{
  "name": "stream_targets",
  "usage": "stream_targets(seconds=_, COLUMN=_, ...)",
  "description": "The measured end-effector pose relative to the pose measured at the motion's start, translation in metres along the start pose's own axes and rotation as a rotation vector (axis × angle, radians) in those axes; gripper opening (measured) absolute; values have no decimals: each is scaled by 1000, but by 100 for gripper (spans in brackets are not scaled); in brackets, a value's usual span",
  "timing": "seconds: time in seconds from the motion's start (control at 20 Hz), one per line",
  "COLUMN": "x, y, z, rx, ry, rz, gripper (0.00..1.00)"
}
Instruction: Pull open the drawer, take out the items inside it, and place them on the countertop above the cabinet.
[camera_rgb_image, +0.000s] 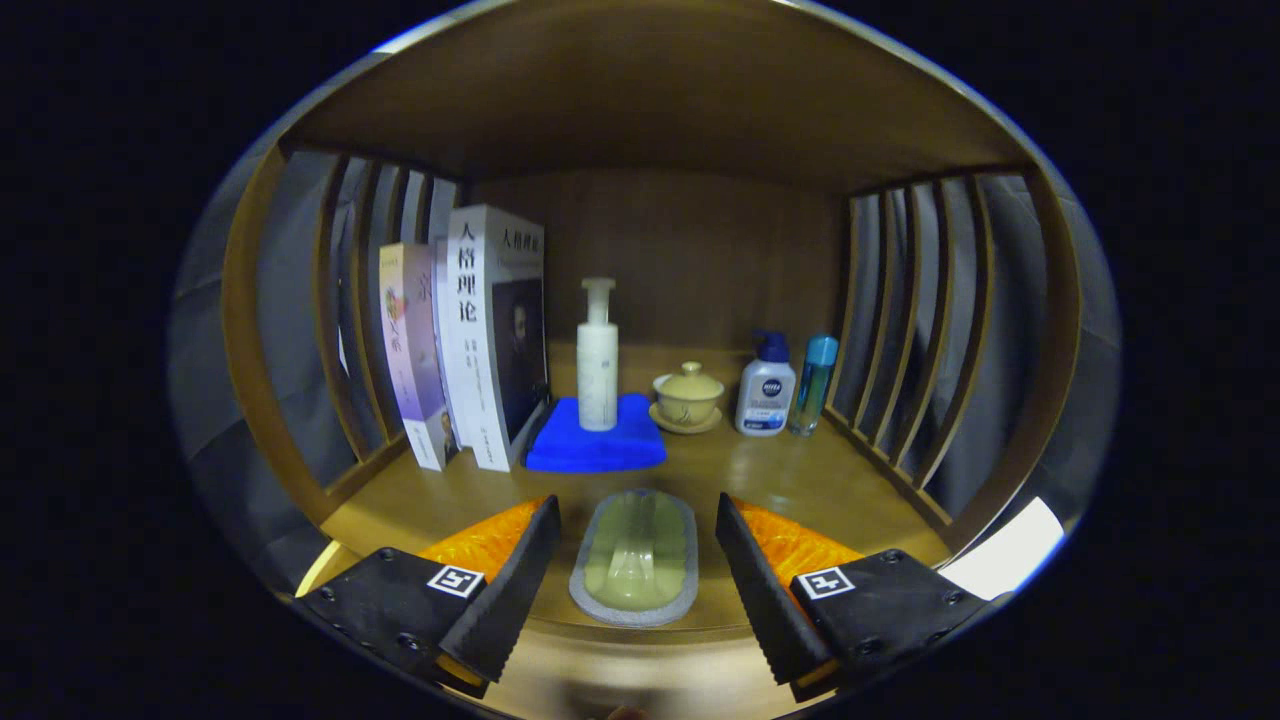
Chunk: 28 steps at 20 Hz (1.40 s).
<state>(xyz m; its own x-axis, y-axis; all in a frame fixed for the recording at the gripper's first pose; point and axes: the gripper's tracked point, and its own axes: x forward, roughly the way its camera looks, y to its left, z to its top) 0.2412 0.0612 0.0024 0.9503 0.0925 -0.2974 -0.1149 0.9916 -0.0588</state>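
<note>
Soap dish (635, 555) sits on the countertop (800, 480) right between the spread fingers of the gripper (635, 575), neither touching it. Looks light, hard plastic, probably slippery, so I'd pinch its long sides mid-length.

The single fisheye camera rides on the hand-held gripper (637, 560) and looks level, straight into a brown wooden shelf bay (800, 480) with slatted sides. It sits close to the bay's near edge, so the spread fingers frame the bottom. Upright books (470, 335) stand far left, small bottles (768, 398) far right.
</note>
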Motion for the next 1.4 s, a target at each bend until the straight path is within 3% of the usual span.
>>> stream_targets(seconds=0.45, x=-88, y=-17, z=28, rx=-71, ry=-151, rz=-94, gripper=98)
stream_targets(seconds=1.0, x=-163, y=3, z=5, rx=-82, ry=-287, rz=-107, gripper=98)
stream_targets(seconds=1.4, x=-189, y=10, z=-40, rx=-87, ry=-296, rz=-136, gripper=98)
